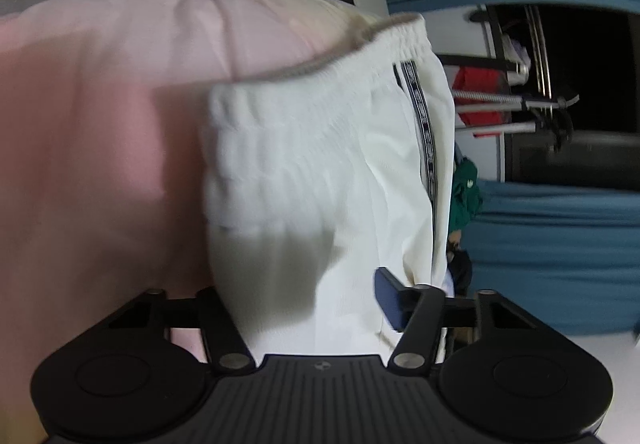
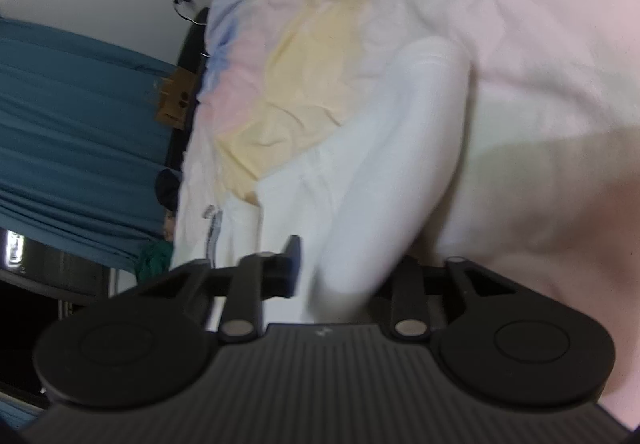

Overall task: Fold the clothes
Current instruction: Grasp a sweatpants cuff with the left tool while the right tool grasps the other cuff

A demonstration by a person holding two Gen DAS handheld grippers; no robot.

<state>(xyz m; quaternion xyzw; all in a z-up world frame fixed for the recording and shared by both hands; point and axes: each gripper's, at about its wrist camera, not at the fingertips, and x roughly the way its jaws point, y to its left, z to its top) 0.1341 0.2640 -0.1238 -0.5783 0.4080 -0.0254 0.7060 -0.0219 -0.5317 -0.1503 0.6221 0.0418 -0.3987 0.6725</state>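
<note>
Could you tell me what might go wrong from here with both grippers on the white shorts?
1. The left gripper takes a thick bunch of the white shorts below the waistband; it may catch uneven layers and skew the fold.
2. The right gripper pinches a rounded fold of the shorts, which could slip out on lifting.
3. The wrinkled pink bedsheet lies directly beneath; a finger could snag it too.
</note>
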